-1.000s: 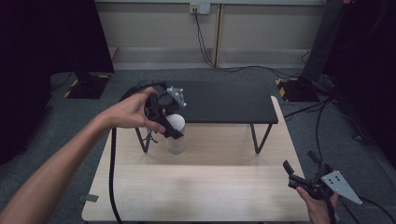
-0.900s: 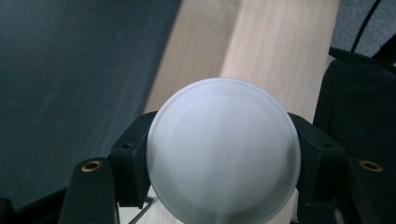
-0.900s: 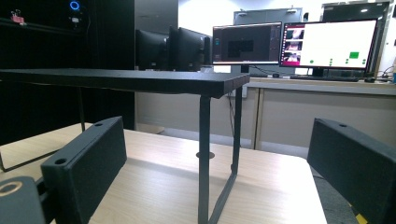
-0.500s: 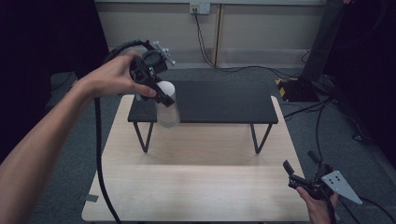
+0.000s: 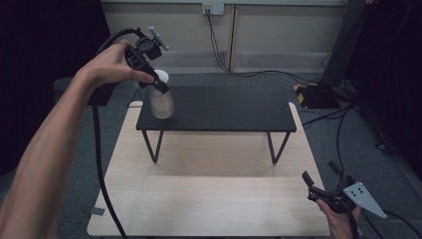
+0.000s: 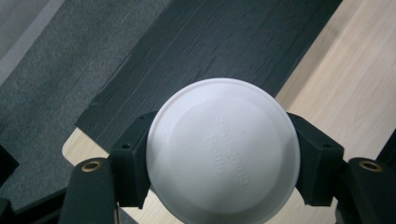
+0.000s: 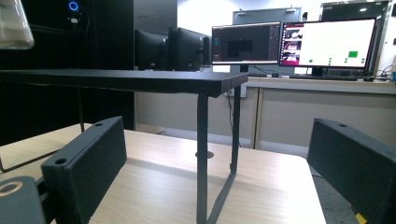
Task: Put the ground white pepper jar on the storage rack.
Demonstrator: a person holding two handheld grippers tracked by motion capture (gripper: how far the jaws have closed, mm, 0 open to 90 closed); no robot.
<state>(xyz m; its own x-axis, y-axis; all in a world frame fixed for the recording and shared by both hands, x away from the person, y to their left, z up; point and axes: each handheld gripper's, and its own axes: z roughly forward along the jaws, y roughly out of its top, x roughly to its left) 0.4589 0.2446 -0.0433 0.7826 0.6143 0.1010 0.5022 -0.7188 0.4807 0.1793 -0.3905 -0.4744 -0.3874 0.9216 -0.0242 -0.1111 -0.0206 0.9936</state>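
Observation:
My left gripper (image 5: 158,85) is shut on a clear seasoning bottle (image 5: 162,103) with a white lid (image 6: 223,154); its black pads (image 6: 133,163) press the lid from both sides. The bottle hangs upright just above the left end of the black shelf (image 5: 219,107). In the right gripper view its base (image 7: 11,25) shows at the top left, clear of the shelf top (image 7: 140,77). My right gripper (image 5: 321,173) stands open and empty near the wooden table's (image 5: 199,199) front right corner, pointing at the shelf's legs (image 7: 201,154).
A black cable (image 5: 102,164) trails from the left gripper across the table's left side. Grey carpet (image 5: 378,164) surrounds the table, with cables and a dark stand at the back right. Monitors (image 7: 327,44) stand on a desk beyond the shelf.
The left hand has lifted the bottle from in front of the shelf, up and away to above the shelf's left end. The right gripper has stayed where it was.

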